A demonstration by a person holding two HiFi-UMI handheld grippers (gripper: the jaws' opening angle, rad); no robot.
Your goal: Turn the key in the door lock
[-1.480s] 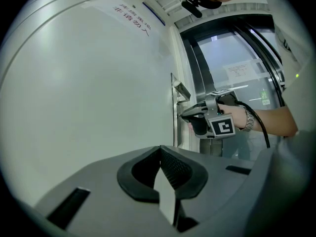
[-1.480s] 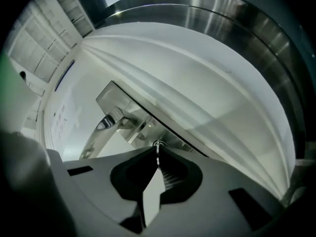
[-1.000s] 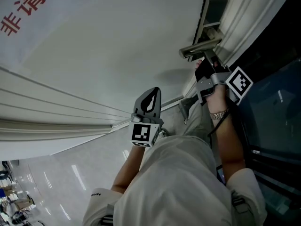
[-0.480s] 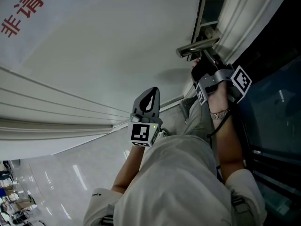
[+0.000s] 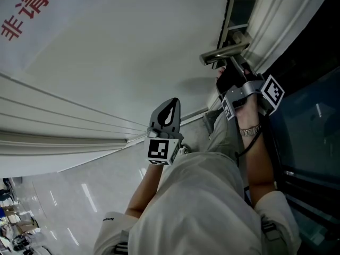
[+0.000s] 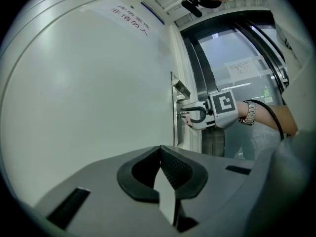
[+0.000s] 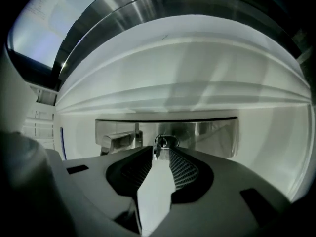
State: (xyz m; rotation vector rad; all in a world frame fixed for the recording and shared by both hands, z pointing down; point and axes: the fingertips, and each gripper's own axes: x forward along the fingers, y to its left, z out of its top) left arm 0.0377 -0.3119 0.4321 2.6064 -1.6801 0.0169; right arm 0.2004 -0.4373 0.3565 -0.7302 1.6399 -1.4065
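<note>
A small metal key (image 7: 160, 142) sticks out of the steel lock plate (image 7: 212, 132) on the white door (image 5: 106, 62), just below the lever handle (image 5: 223, 52). My right gripper (image 5: 229, 64) points at the lock. Its jaws have just been opening, and the key's head stands between the fingertips with a slight gap at the pads. In the left gripper view the right gripper (image 6: 182, 115) shows against the door edge. My left gripper (image 5: 172, 102) hangs lower, in front of the bare door panel, shut on nothing.
The door frame (image 5: 276, 20) and a dark glass panel (image 5: 313, 121) lie to the right of the lock. Red characters (image 5: 32, 9) are printed on the door. The person's light trousers (image 5: 202, 206) fill the lower middle. Glossy floor (image 5: 53, 201) shows at lower left.
The right gripper has rolled at the lock, so its marker cube now faces differently. The left gripper has stayed where it was.
</note>
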